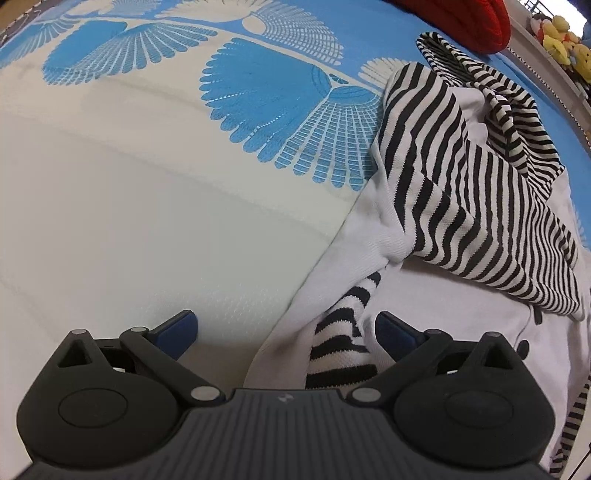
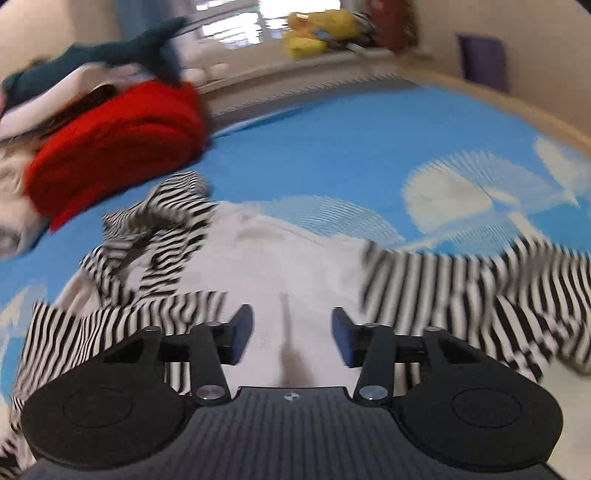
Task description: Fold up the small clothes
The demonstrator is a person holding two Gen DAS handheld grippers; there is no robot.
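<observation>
A small white garment with black-and-white striped sleeves (image 1: 476, 192) lies crumpled on the blue-and-white patterned bed cover (image 1: 147, 177). In the left wrist view my left gripper (image 1: 286, 332) is open, low over the garment's lower left edge; a striped cuff (image 1: 343, 347) lies between its blue pads, closer to the right pad. In the blurred right wrist view my right gripper (image 2: 291, 336) is open and empty above the white body (image 2: 280, 266) of the garment, with striped sleeves (image 2: 461, 291) spread to both sides.
A red cushion (image 2: 114, 147) and a dark plush shark (image 2: 92, 59) lie at the far left of the bed. Yellow plush toys (image 2: 317, 29) sit on a sill behind. The bed's wooden edge (image 2: 535, 114) curves along the right.
</observation>
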